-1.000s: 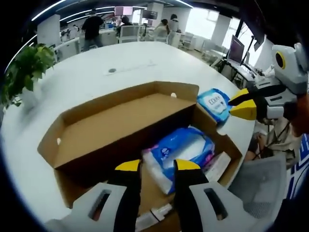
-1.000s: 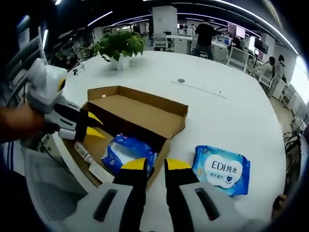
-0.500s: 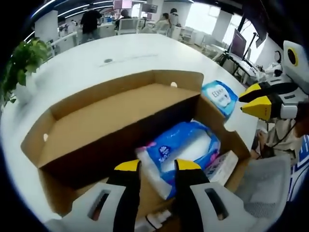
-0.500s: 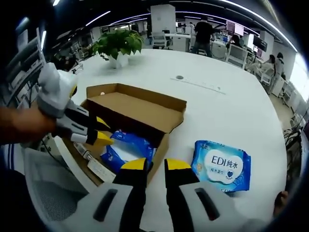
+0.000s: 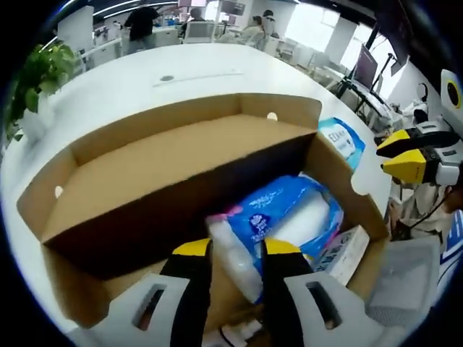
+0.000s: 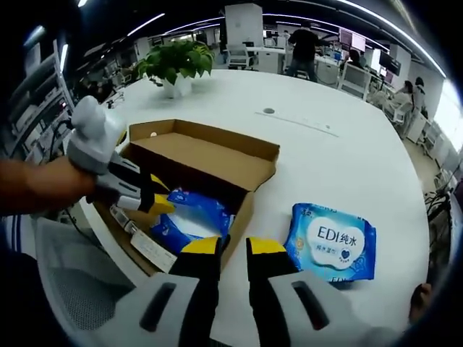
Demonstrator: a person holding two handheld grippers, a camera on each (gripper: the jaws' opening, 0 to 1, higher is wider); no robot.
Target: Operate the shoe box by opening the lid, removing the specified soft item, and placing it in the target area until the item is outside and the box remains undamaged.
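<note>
The shoe box (image 6: 195,181) stands open near the edge of the round white surface (image 6: 340,166). Its lid (image 5: 166,173) is folded back and stands up behind the inside of the box. Inside the box lies a soft blue and white pack (image 5: 278,224), and beside it a small white carton (image 5: 343,249) lies against the box wall.

In the left gripper view, the left tool (image 5: 228,248) is low over the box, and its two yellow-tipped jaws stand on either side of the near end of the blue and white pack. The jaws are a little apart, and I cannot tell if they already press on the pack or only stand around it. In the right gripper view the same tool (image 6: 155,199) reaches into the box from the left, held by a person's hand (image 6: 43,191), with its tips at the pack (image 6: 192,217).

The right tool (image 6: 224,246) is above the surface, just in front of the box, with its jaws slightly apart and nothing between them. It also appears at the right side of the left gripper view (image 5: 405,155).

A second pack (image 6: 333,242), blue with "EDI" on its label, lies flat on the surface outside the box, to the right of it. A potted plant (image 6: 177,65) stands farther away on the surface.
</note>
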